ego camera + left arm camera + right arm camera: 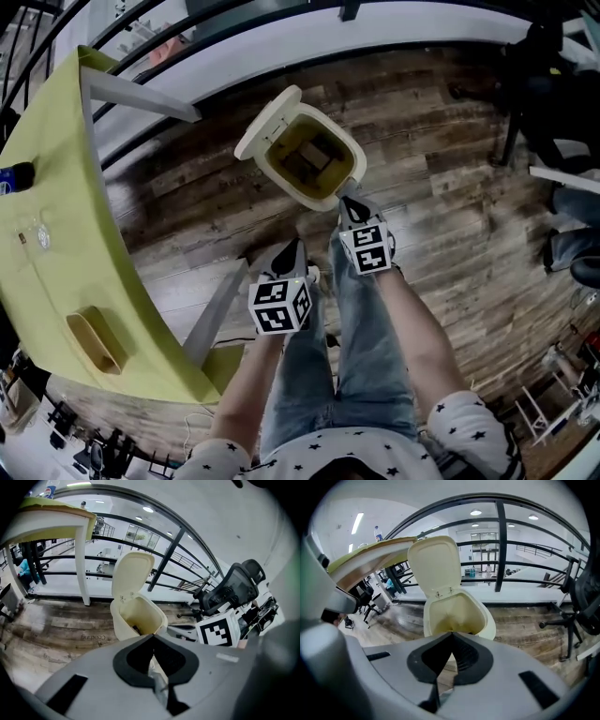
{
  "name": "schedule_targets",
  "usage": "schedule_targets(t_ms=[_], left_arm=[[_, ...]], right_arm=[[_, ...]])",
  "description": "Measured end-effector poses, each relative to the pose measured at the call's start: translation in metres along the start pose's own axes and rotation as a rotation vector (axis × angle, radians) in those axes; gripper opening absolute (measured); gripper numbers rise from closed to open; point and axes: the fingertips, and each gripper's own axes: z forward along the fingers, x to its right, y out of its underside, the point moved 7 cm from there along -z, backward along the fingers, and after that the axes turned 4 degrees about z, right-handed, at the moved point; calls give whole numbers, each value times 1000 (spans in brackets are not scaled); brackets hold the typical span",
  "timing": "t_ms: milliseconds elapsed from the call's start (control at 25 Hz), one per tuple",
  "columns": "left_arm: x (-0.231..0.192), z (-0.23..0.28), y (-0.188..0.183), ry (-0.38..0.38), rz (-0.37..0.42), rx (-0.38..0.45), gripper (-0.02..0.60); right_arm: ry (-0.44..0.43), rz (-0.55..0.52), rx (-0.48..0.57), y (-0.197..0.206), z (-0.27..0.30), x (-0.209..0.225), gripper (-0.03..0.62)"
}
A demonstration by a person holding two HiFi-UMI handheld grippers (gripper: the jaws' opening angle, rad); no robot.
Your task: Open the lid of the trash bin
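grey left claw [296, 246], grey right claw [347, 195], black-and-white marker cubes [279, 307], blue jeans [366, 356], white star-print sleeves [466, 422]

The cream trash bin [314, 201] stands upright on the floor, its near rim just ahead of the right gripper [349, 195] and farther ahead-right of the left gripper [292, 246]. Its lid [267, 120] is swung up open, hinged at the far rim. Something dark lies inside.

Trash bin [350, 152] on floor [450, 220], right of table [56, 187], lid [270, 119] upright at its far edge.
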Motion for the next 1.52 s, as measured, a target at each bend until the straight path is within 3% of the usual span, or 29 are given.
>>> schedule_targets(t_ms=[720,1520], left_arm=[[17,-87,-1,31,52,44,11],[58,-189,-11,82,134,90,11]], right_arm=[[33,69,169,-29,-125,-62,-6],[32,86,260,-32,-271,-135,-6]])
